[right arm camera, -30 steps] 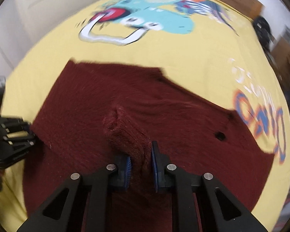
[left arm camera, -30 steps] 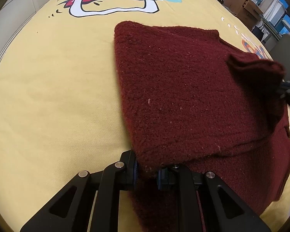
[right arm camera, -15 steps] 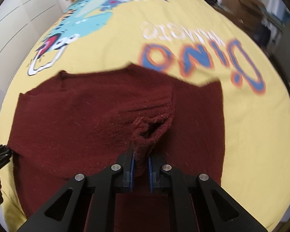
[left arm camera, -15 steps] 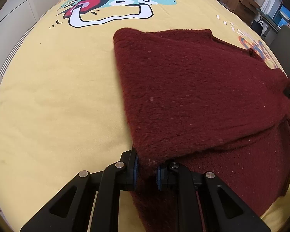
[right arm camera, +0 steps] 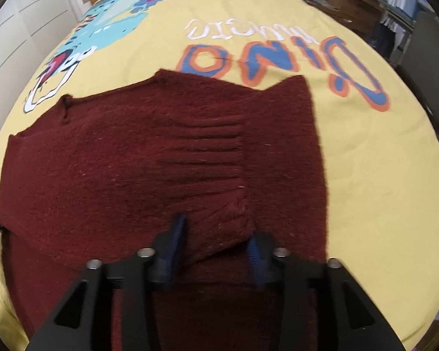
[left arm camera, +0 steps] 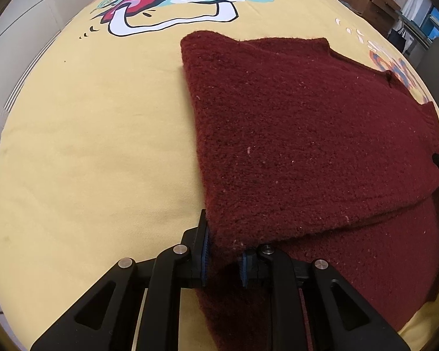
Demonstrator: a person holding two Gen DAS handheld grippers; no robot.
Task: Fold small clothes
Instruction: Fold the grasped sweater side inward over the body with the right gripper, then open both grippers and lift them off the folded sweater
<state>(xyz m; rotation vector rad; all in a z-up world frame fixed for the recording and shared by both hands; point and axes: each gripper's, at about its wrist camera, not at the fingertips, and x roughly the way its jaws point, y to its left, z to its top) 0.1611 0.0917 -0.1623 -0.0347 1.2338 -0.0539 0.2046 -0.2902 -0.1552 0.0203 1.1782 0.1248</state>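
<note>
Now mid-fold: one dark red fuzzy knitted sweater (left arm camera: 307, 146) spread on the yellow bed cover with a cartoon dinosaur print (left arm camera: 87, 146), left portion already doubled over onto the body, folded layer ending in an edge at the near right. Left gripper (left arm camera: 223, 256) nearly shut, blue pads pinching the near corner of the folded layer. Right gripper (right arm camera: 216, 244) with jaws just opened about halfway, ribbed cuff (right arm camera: 225, 219) lying loose between the pads, no longer pressed. Judged step: laying the sleeve flat across the body, release on the right side under way. Next, probably: freeing the left corner too, lifting both clear without dragging the knit, then taking the right side or the hem for the following fold. Count: one sweater, two grippers, one bed cover.
</note>
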